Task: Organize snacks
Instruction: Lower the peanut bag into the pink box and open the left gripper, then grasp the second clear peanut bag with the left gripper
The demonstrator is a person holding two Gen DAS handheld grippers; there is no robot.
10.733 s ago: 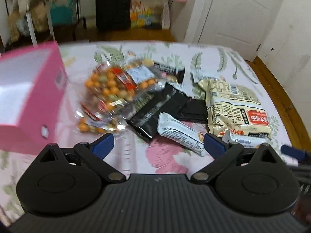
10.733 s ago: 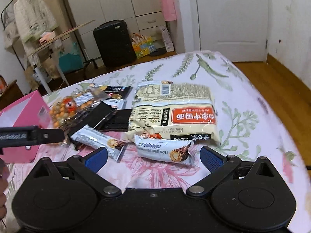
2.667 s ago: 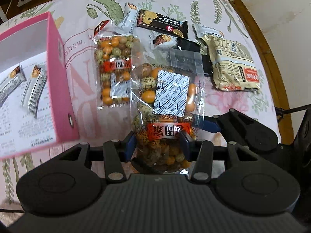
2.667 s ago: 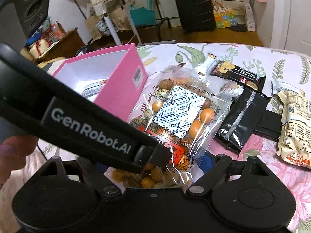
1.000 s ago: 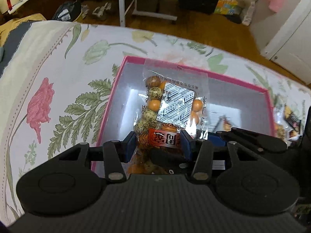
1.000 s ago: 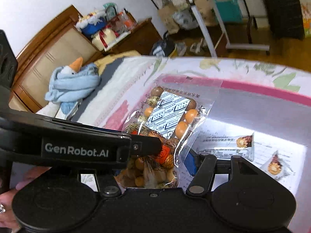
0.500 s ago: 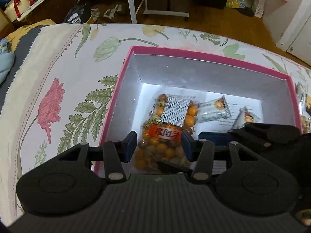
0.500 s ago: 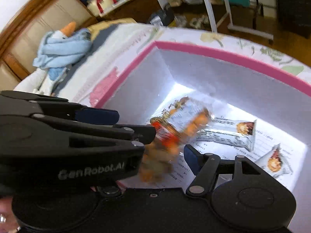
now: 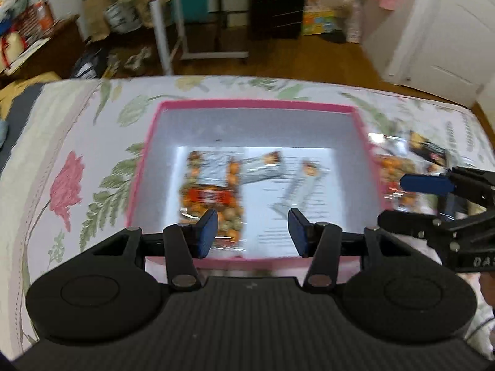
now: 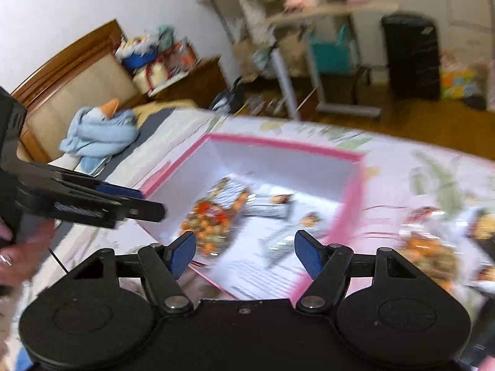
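left wrist view looks straight down into the pink box (image 9: 145,167) on the floral bedspread (image 9: 62,160), where the clear bag of coated peanuts (image 9: 210,198) lies flat on the box floor at its left side, with two white snack bars (image 9: 297,185) just beside it. only the right wrist view shows the wooden headboard (image 10: 62,71) and a blue plush toy (image 10: 99,130) (all of it blurred). a second peanut bag (image 10: 427,253) lies outside the box, near its right wall. the left gripper (image 9: 252,228) hovers over the near wall of the box, jaws parted and empty. the right gripper (image 10: 244,253) hangs over the near corner, likewise spread with nothing between its pads.
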